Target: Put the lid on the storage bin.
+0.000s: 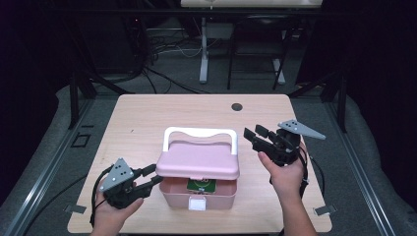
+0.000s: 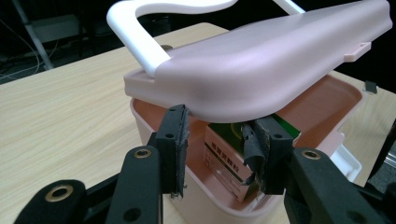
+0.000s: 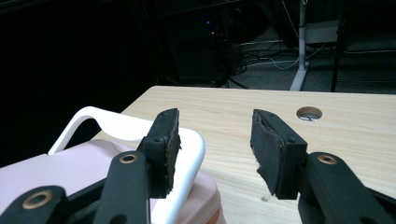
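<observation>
A pink box [image 1: 176,195] with a white handle [image 1: 199,132] stands near the table's front edge. Its lid [image 1: 199,160] is raised partway at the front, showing a green and white carton [image 1: 201,185] inside. My left gripper [image 1: 155,175] is at the box's left side, jaws apart, their tips right under the lid's edge. In the left gripper view the lid [image 2: 261,70] hangs over my left gripper [image 2: 216,119], and the carton [image 2: 224,158] stands behind the jaws. My right gripper [image 1: 253,132] hovers open just right of the handle, holding nothing.
A white latch [image 1: 197,203] sits on the box's front wall. The wooden table [image 1: 147,118] has a round cable hole [image 1: 237,106] at the back. Beyond the table are dark floor, cables and desk legs [image 1: 203,54]. Bare tabletop lies to the left and behind the box.
</observation>
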`<state>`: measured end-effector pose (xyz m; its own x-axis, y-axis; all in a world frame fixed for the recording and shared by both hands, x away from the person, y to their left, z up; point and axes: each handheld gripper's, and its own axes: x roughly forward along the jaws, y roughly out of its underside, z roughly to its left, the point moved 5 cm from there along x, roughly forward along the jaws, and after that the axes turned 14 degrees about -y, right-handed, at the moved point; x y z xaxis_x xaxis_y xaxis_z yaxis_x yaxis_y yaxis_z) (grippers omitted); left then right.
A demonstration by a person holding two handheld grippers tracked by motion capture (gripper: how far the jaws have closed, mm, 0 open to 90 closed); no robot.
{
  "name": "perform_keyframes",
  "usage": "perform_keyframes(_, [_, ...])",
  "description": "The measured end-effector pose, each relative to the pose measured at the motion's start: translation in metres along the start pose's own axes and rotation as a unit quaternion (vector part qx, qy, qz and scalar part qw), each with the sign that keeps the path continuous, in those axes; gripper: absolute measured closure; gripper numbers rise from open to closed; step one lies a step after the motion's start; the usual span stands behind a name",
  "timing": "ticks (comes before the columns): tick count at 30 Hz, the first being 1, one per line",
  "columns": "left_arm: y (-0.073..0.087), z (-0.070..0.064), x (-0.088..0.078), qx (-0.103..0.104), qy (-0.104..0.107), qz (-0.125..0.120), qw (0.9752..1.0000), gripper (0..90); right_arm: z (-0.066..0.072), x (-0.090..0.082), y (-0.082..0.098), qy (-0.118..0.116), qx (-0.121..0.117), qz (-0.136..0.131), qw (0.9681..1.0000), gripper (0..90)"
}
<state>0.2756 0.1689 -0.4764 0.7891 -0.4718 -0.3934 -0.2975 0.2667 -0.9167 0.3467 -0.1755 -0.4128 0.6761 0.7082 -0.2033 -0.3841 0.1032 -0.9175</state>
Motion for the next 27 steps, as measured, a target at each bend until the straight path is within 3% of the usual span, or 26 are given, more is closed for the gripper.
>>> perform_keyframes(6, [0.01,-0.004,-0.004,0.008,0.001,0.005,1.0,62.3,-0.001,0.0,0.0,0.001,0.001,-0.002,1.0,52.0])
perform_keyframes(11, [0.017,-0.004,-0.006,0.0,0.01,0.013,0.9999,62.3,-0.002,-0.001,0.0,0.0,0.002,-0.003,1.0,52.0])
perform_keyframes(21, [0.034,-0.005,-0.01,0.002,0.018,0.036,0.9992,62.3,-0.005,-0.001,0.001,0.0,0.006,-0.005,1.0,52.0])
perform_keyframes(27, [0.044,-0.001,-0.012,0.004,0.006,0.047,0.9989,62.5,-0.006,-0.003,0.0,0.0,0.009,-0.01,0.9999,52.0])
